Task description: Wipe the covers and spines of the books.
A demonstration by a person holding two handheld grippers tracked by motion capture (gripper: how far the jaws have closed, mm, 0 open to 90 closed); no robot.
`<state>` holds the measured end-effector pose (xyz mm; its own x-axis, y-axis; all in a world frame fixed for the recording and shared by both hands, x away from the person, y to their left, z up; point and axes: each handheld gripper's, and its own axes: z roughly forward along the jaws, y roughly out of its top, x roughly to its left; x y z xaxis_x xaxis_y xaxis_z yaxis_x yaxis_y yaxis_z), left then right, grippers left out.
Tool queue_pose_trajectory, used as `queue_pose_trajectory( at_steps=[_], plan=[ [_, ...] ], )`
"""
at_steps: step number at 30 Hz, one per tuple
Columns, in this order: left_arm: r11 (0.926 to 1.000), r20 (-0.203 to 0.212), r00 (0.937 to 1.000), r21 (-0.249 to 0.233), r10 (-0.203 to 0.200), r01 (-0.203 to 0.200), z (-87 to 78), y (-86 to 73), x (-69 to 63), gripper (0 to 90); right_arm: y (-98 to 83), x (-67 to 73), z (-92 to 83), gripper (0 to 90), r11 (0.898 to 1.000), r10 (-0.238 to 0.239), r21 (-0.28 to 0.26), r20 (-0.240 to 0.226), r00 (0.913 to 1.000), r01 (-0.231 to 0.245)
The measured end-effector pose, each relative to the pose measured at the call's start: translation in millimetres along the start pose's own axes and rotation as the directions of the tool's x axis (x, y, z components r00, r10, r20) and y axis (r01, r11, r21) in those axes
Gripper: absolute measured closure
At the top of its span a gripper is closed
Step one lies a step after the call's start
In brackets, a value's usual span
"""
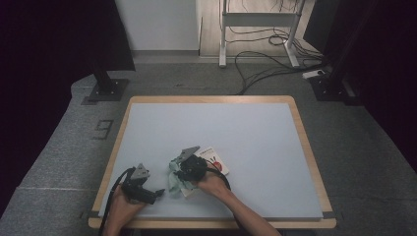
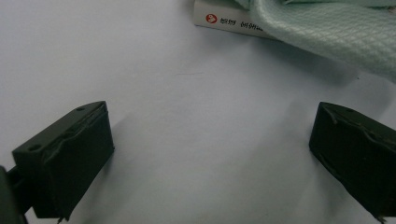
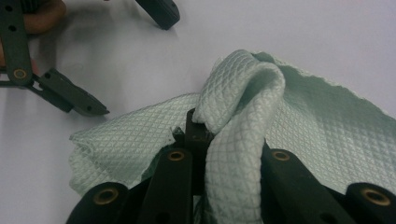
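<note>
At the table's near-left edge the left gripper rests low, its jaws spread wide with only bare tabletop between them. Just to its right lies the pale green cloth, bunched and partly draped over a small book. The right gripper has its jaws pinched tight on a raised fold of that cloth.

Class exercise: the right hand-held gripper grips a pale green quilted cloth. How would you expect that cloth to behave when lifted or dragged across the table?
Probably floppy: the cloth folds over itself where the right hand-held gripper pinches it. Likely light, since a small pinch gathers it. Dragged, it would probably bunch and trail rather than slide flat, perhaps catching on the book beside it.
</note>
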<state>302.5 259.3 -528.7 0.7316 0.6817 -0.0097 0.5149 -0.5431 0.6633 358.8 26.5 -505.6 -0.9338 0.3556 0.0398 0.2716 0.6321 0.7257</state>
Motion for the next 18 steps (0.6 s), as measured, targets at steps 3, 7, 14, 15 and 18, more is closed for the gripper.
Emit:
queue_pose_trajectory(
  at_steps=[3,7,14,15,18],
  plan=[
    [1.0000,0.001,1.0000,0.000,0.000,0.000,0.0,0.0,0.0,0.0,4.2,1.2,3.5,77.8,1.000,-0.007,0.006,0.002,1.0000,0.007],
    [1.0000,0.001,1.0000,0.000,0.000,0.000,0.0,0.0,0.0,0.0,9.0,1.5,8.4,77.7,1.000,-0.013,0.005,0.017,0.9998,0.013],
    [1.0000,0.001,1.0000,-0.001,0.000,0.000,0.0,0.0,-0.1,0.0,16.3,-3.6,16.1,77.5,1.000,-0.006,0.002,0.031,0.9995,0.006],
    [1.0000,0.000,1.0000,-0.001,0.000,0.000,0.0,0.0,-0.1,0.0,17.3,-4.8,17.3,77.5,1.000,-0.010,0.000,0.034,0.9994,0.010],
    [1.0000,-0.001,1.0000,-0.001,0.000,0.000,0.1,0.0,-0.2,0.0,19.8,-7.5,19.6,77.4,1.000,0.001,0.003,0.038,0.9993,-0.001]
  ],
)
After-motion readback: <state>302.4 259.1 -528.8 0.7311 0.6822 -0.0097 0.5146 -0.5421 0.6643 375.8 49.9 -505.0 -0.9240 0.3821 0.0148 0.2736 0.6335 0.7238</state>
